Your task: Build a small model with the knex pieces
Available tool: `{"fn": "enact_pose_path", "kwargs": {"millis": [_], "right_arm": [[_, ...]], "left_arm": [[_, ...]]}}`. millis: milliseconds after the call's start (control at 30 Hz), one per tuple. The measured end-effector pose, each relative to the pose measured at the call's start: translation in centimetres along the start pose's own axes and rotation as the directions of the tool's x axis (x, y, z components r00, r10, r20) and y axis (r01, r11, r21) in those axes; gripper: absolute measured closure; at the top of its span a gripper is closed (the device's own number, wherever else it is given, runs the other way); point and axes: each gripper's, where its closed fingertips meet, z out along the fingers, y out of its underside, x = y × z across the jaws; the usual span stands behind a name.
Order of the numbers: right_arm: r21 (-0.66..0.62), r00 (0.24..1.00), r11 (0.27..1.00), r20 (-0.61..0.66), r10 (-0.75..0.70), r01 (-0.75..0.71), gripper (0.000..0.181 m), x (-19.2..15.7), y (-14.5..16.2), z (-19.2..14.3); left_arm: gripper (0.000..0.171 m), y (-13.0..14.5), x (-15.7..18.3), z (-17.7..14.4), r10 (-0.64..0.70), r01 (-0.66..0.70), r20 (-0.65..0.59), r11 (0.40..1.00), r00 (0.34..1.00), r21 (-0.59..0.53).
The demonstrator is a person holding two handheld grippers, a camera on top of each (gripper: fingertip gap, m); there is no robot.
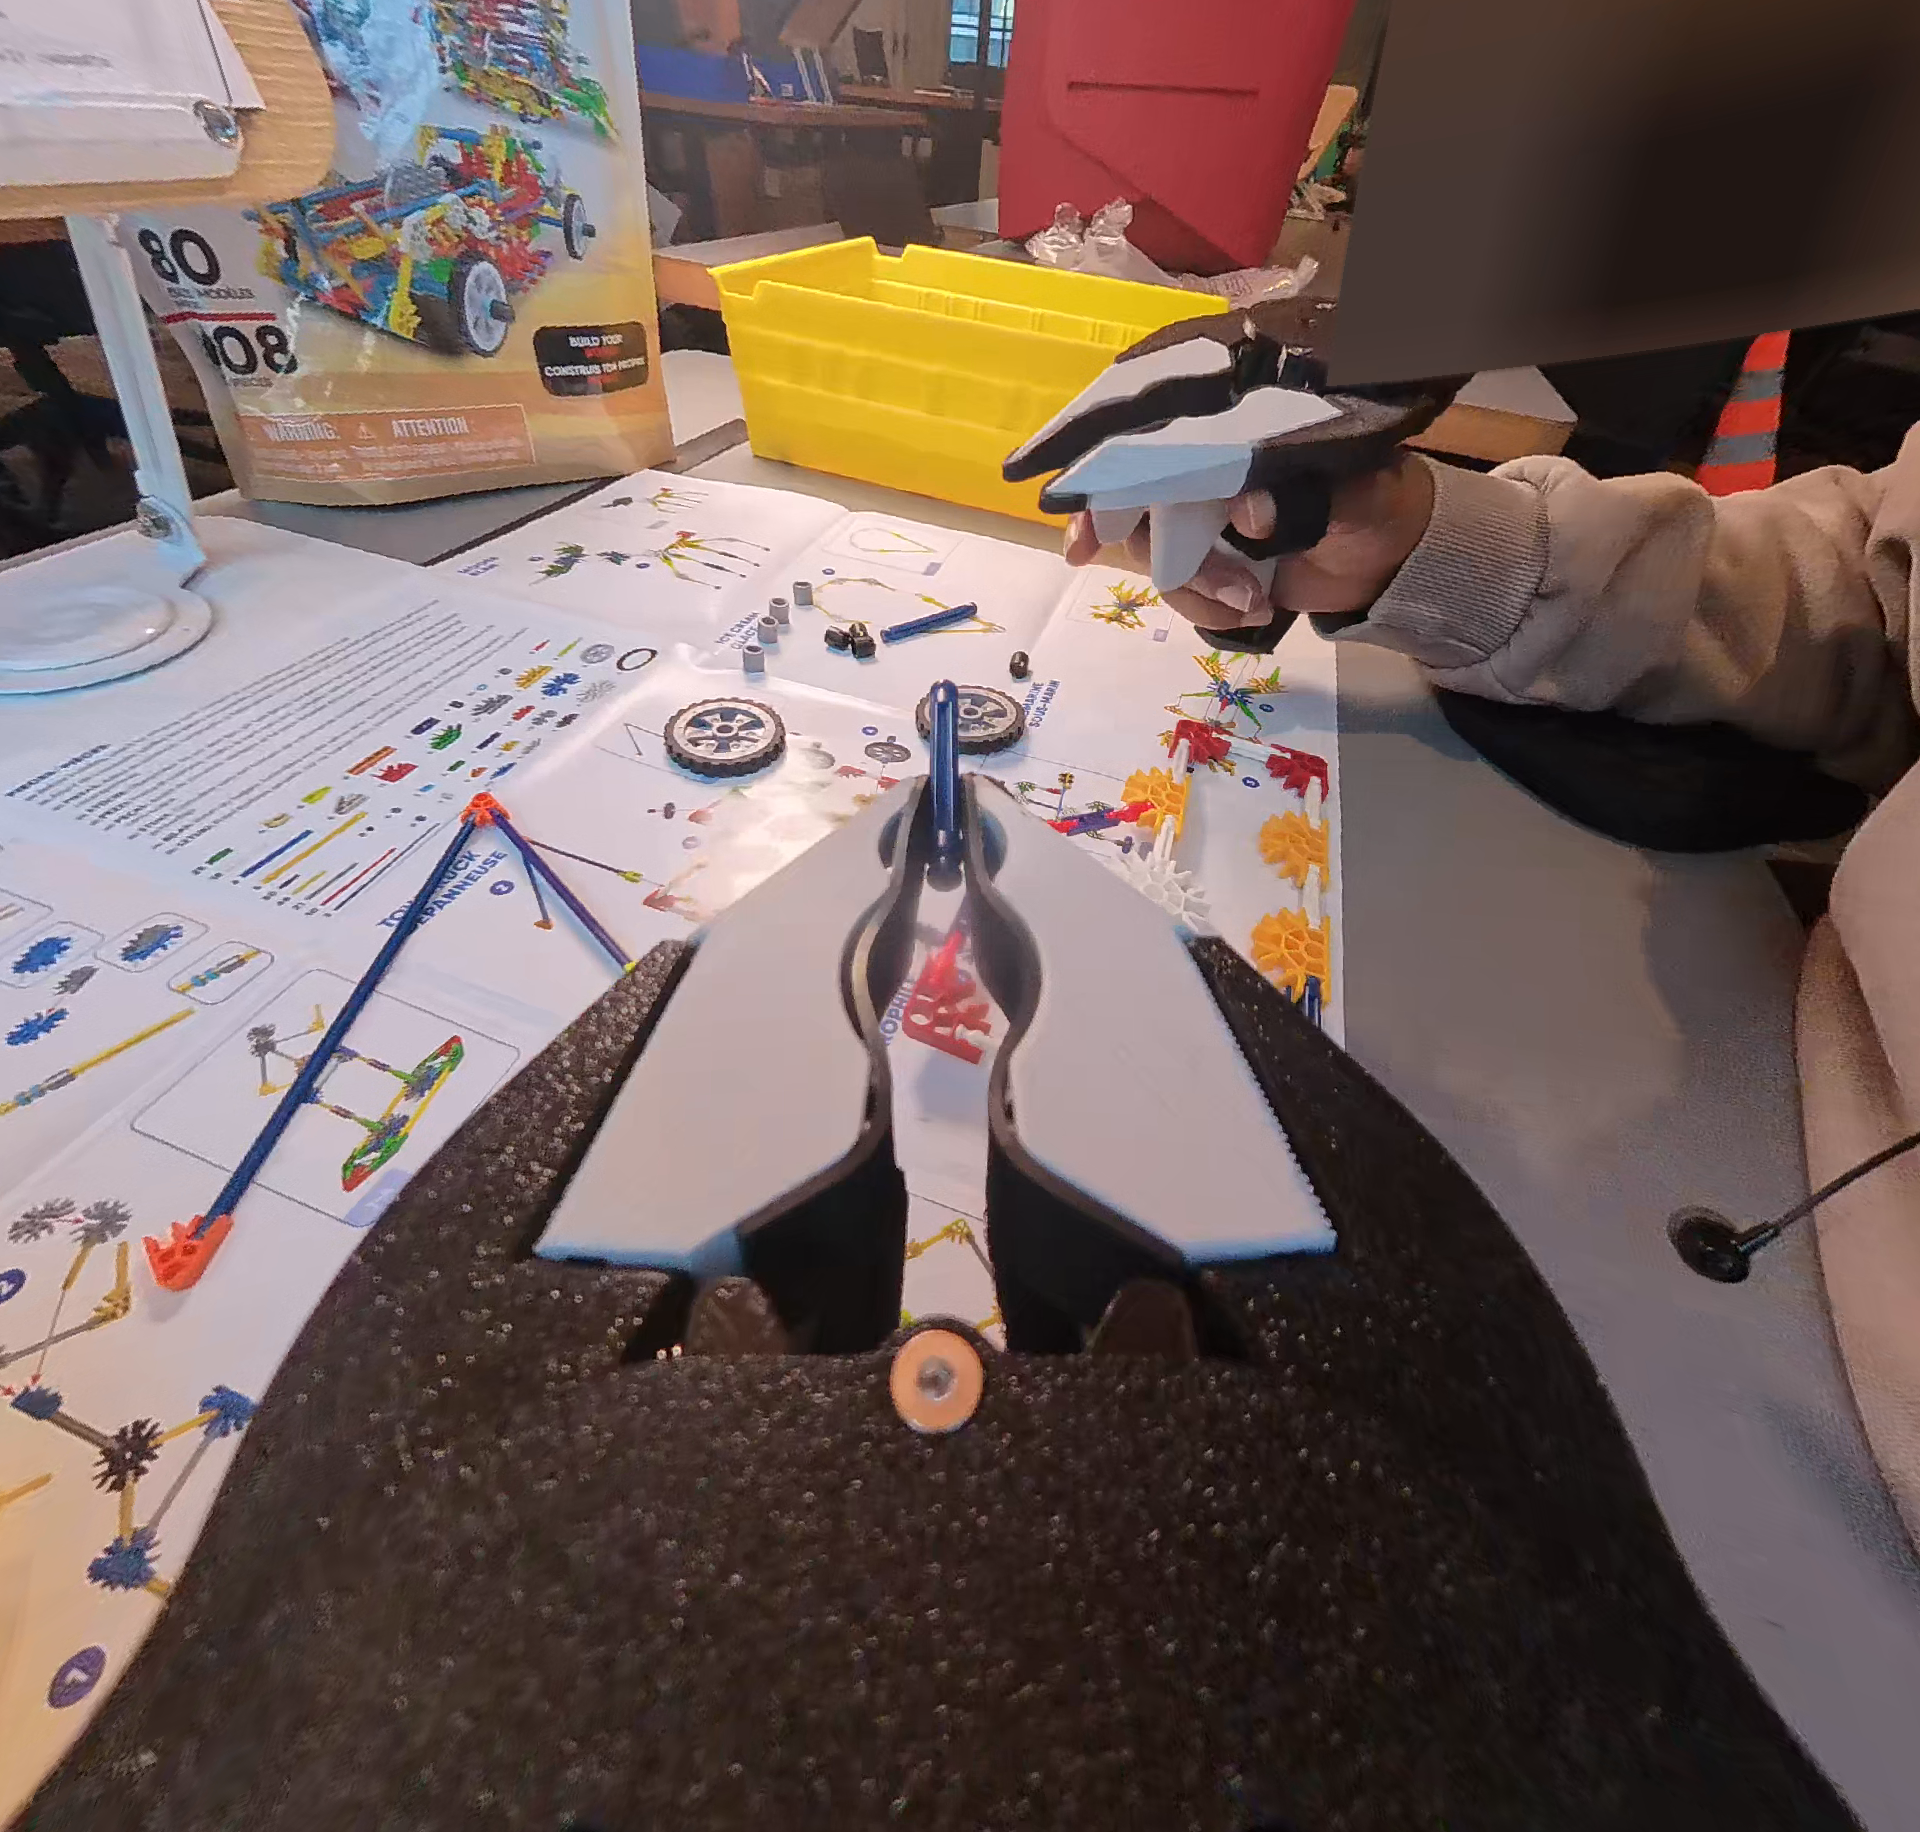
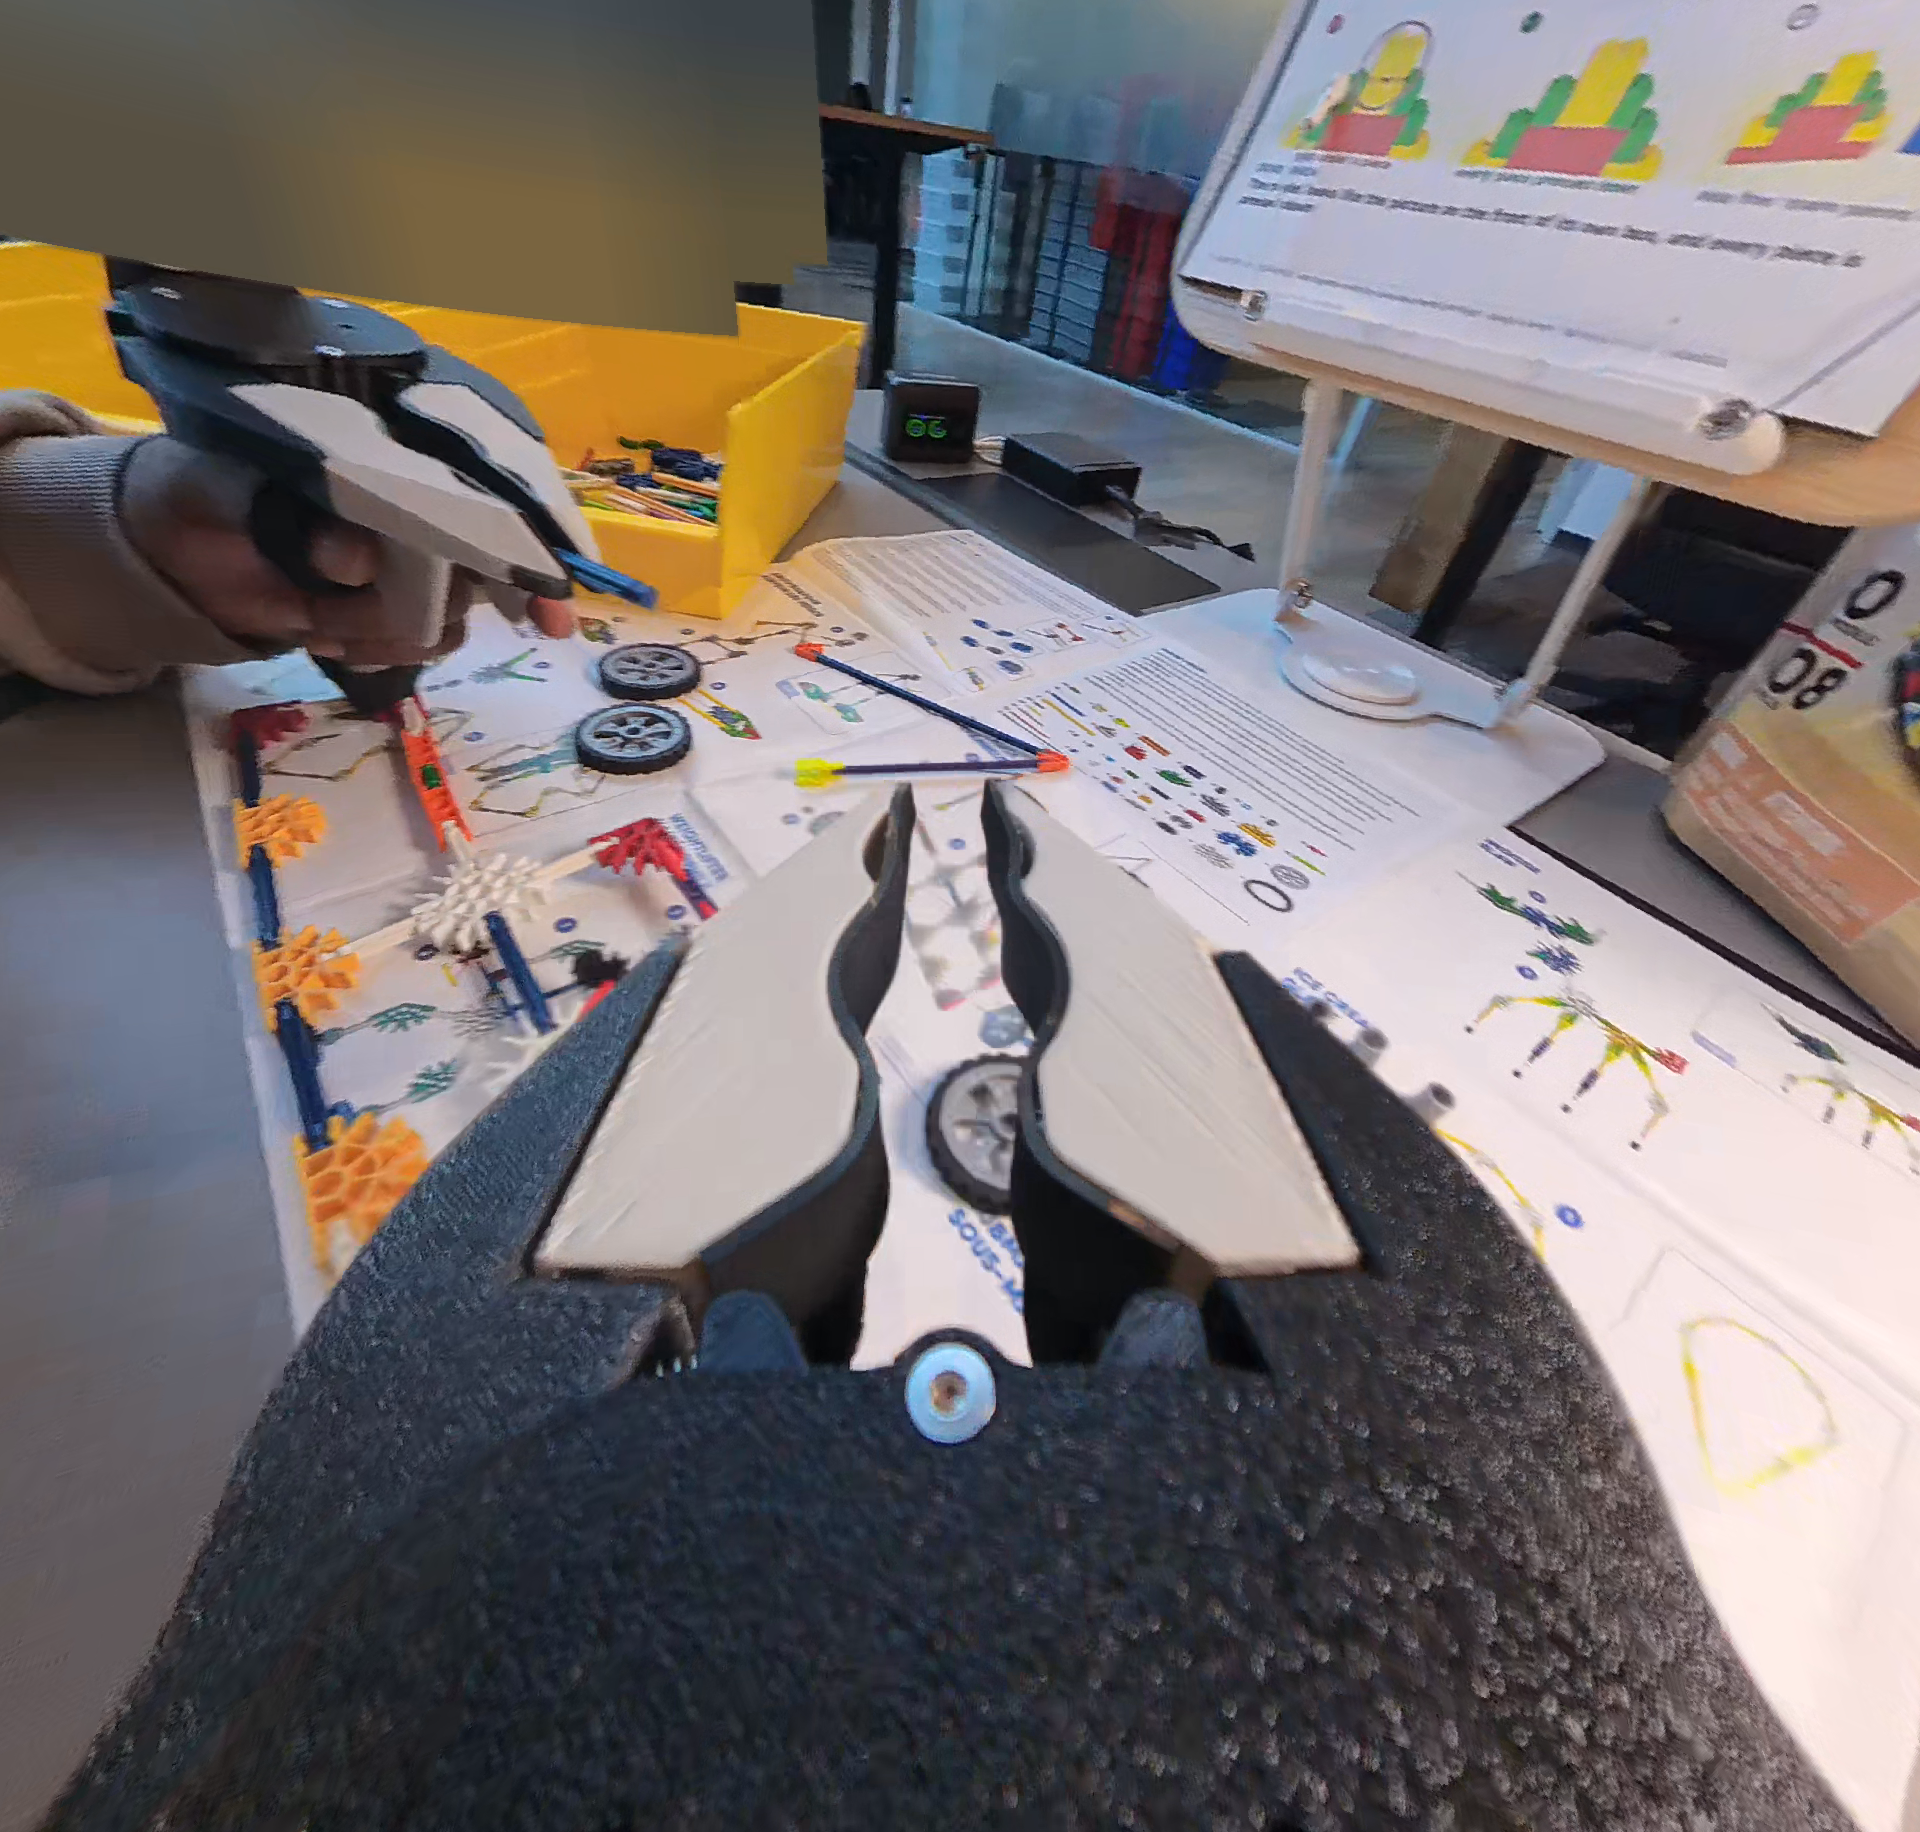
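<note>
Left gripper (image 1: 943, 795) is clamping a short blue rod (image 1: 943, 774) at the fingertips, rod pointing forward along the fingers with most of its length sticking out, so a free end is staying exposed; the right wrist view confirms the rod tip (image 2: 608, 577) poking out of that gripper, held up off the table and just in front of the yellow bin (image 2: 769, 452). Right gripper (image 2: 945, 806) is hanging above the instruction sheet (image 2: 1195, 743) with jaws slightly parted and nothing between them; the sheet is showing through the gap. A grey wheel (image 2: 977, 1128) is lying on the sheet directly under its fingers, partly masked by them. Two more wheels (image 2: 634, 707) are sitting flat near the left hand, and an orange-tipped rod pair (image 2: 935, 743) is lying just ahead of the right fingertips. The partial frame (image 2: 312, 961) of yellow, white and red connectors is resting flat along the sheet's edge, at the person's side of the table. Hard to make out: bin contents are only a blurry jumble of rods; small grey and black spacers (image 1: 774, 629) are too small to type; frame's near end is getting cut off behind the right gripper body; a mosaic patch is covering the area above each far gripper; right view is motion-blurred.
</note>
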Motion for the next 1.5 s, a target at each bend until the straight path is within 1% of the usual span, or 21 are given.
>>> {"fn": "enact_pose_path", "kwargs": {"millis": [133,200,300,400,433,533,600,700,767,833,900,1133,1200,1233,1300,1367,1433,1500], "right_arm": [[-0.080,0.989,0.997,-0.145,-0.010,-0.002,0.166,4.5,1.7,-0.3],[-0.105,0.982,0.994,-0.190,0.006,-0.026,0.166,6.4,2.1,-0.3],[-0.228,0.971,0.972,-0.237,0.005,-0.060,0.164,9.0,4.0,-0.1],[-0.344,0.972,0.934,-0.233,0.014,-0.096,0.162,10.6,5.6,0.1],[-0.398,0.975,0.911,-0.220,0.021,-0.109,0.158,10.8,6.2,0.1],[-0.509,0.979,0.853,-0.205,0.007,-0.112,0.157,11.6,7.2,0.0],[-0.571,0.985,0.812,-0.170,0.033,-0.125,0.157,11.5,8.2,0.1],[-0.651,0.993,0.749,-0.086,0.086,-0.121,0.157,10.2,10.0,0.1],[-0.695,0.995,0.712,-0.072,0.075,-0.104,0.159,9.9,11.4,-0.2],[-0.708,0.996,0.700,-0.067,0.064,-0.093,0.173,9.7,12.0,-0.4],[-0.707,0.995,0.700,-0.075,0.066,-0.100,0.176,9.8,12.2,-0.5],[-0.681,0.991,0.720,-0.093,0.097,-0.134,0.175,9.8,12.2,-0.6],[-0.650,0.989,0.745,-0.100,0.111,-0.150,0.166,9.8,11.7,-0.4],[-0.626,0.986,0.762,-0.111,0.125,-0.167,0.166,10.0,11.2,-0.3],[-0.566,0.981,0.803,-0.148,0.123,-0.186,0.166,10.9,10.0,0.0],[-0.529,0.975,0.827,-0.199,0.098,-0.191,0.166,12.3,9.3,0.1],[-0.513,0.970,0.836,-0.230,0.082,-0.193,0.166,13.4,9.3,0.7],[-0.525,0.967,0.823,-0.229,0.111,-0.219,0.164,13.5,10.0,1.4]], "left_arm": [[0.169,0.0,-0.6,-0.2,-0.008,0.008,0.027,1.000,1.000,0.003],[0.169,0.0,-0.7,-0.2,-0.004,0.004,0.036,1.000,0.999,0.001],[0.169,0.0,-1.0,-0.2,0.009,-0.009,0.058,1.000,0.998,-0.001],[0.169,-0.1,-1.2,-0.3,0.019,-0.019,0.082,1.000,0.996,0.000],[0.169,-0.2,-1.3,-0.4,0.022,-0.022,0.090,1.000,0.996,0.000],[0.169,-0.4,-1.9,-0.6,0.040,-0.041,0.130,0.999,0.991,0.005],[0.169,-0.7,-2.1,-0.8,0.045,-0.047,0.149,0.999,0.988,0.015],[0.169,-0.6,-2.4,-0.9,0.048,-0.051,0.161,0.999,0.986,0.015],[0.169,-0.6,-2.4,-0.9,0.054,-0.057,0.165,0.998,0.985,0.014],[0.169,-0.6,-2.4,-0.9,0.063,-0.066,0.168,0.998,0.984,0.011],[0.168,-0.6,-2.4,-0.9,0.070,-0.073,0.169,0.997,0.983,0.007],[0.168,-0.5,-1.9,-0.7,0.074,-0.076,0.147,0.997,0.986,0.009],[0.169,-0.5,-1.8,-0.7,0.075,-0.077,0.142,0.997,0.987,0.008],[0.168,-0.5,-1.8,-0.7,0.076,-0.078,0.139,0.997,0.987,0.008],[0.169,-0.6,-1.6,-0.7,0.076,-0.079,0.133,0.997,0.988,0.011],[0.169,-0.6,-1.5,-0.6,0.077,-0.079,0.127,0.997,0.989,0.010],[0.168,-0.5,-1.4,-0.6,0.078,-0.080,0.123,0.997,0.989,0.009],[0.168,-0.4,-1.3,-0.5,0.080,-0.081,0.119,0.997,0.990,0.006]]}}
